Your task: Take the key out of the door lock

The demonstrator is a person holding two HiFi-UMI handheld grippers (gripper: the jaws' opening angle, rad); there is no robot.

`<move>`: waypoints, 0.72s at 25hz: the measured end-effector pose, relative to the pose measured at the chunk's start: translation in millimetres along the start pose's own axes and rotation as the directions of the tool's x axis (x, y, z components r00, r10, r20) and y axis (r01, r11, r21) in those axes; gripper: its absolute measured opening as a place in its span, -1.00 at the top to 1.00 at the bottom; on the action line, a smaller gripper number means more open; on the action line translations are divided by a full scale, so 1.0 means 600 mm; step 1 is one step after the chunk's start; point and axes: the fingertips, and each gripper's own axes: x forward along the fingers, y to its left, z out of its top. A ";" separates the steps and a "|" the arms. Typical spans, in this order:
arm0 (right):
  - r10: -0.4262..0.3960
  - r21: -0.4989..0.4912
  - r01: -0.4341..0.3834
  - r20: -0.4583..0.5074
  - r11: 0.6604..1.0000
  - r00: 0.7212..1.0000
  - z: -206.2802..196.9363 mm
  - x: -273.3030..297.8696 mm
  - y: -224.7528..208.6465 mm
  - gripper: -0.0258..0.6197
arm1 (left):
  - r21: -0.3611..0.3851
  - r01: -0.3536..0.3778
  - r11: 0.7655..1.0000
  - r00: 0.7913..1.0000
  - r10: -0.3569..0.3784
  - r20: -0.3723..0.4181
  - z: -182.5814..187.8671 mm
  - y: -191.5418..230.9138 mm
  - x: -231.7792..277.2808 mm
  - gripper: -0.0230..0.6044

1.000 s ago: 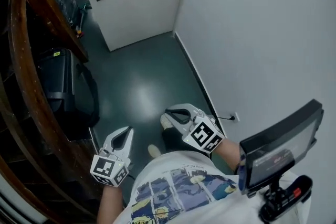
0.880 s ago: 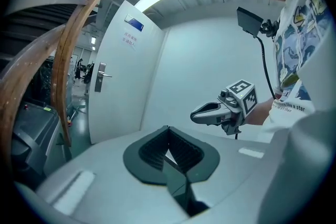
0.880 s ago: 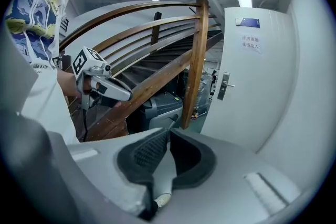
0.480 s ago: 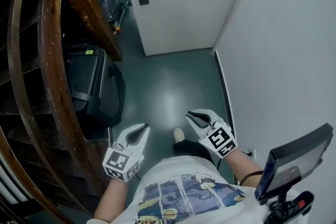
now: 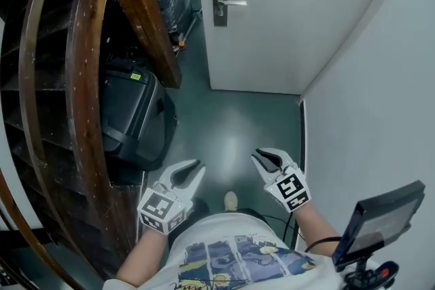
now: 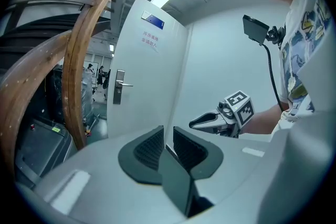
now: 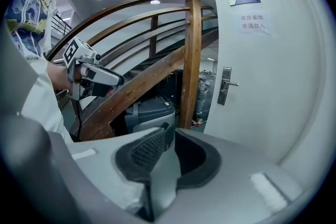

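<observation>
Both forearms reach forward from the body, side by side over the green floor [image 5: 224, 119]. The left tool [image 5: 194, 171] and the right tool [image 5: 264, 159] point ahead and a little downward, toward the white door [image 5: 285, 30]. The jaws of each tool have just been opening and stand slightly apart, with nothing between them. The lock plate [image 5: 219, 0] sits on the door, well apart from both tools. The key is too small to make out.
</observation>
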 end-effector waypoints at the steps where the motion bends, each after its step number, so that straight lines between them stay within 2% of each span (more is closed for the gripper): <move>1: 0.002 0.009 -0.002 0.002 1.000 1.000 0.005 0.012 -0.011 0.76 | -0.004 -0.004 1.000 1.000 0.004 0.001 0.004 0.012 0.007 0.72; 5: 0.002 0.053 -0.002 0.004 0.999 1.000 0.020 0.074 -0.062 0.76 | -0.013 -0.008 1.000 1.000 0.008 0.007 0.022 0.077 0.045 0.72; 9: -0.021 0.120 0.021 0.004 0.993 1.000 0.049 0.151 -0.115 0.76 | -0.012 0.018 1.000 0.999 -0.018 0.028 0.046 0.165 0.086 0.72; 13: -0.053 0.244 0.045 0.029 0.969 0.998 0.100 0.227 -0.154 0.76 | 0.014 0.056 0.998 0.998 -0.056 0.037 0.085 0.257 0.113 0.71; 18: -0.111 0.306 0.093 0.042 0.947 0.993 0.158 0.307 -0.204 0.76 | 0.066 0.112 0.992 0.993 -0.115 0.040 0.141 0.352 0.154 0.67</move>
